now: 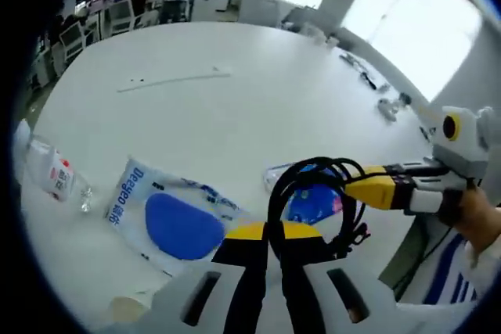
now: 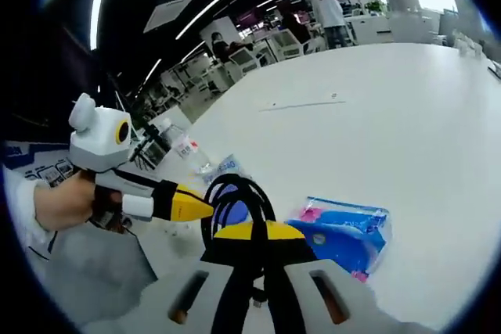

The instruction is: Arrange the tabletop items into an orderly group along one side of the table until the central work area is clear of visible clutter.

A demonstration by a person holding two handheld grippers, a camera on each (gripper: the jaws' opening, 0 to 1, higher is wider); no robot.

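Two claws, left (image 1: 266, 234) and right (image 2: 252, 234), clamp one black cable coil (image 1: 313, 193) above the table (image 1: 235, 107).

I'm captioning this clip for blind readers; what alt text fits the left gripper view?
Both grippers, the left gripper and the right gripper, pinch a coiled black cable above a white table. Beneath lie a white-and-blue packet and a blue pack, with a plastic bottle at the left.
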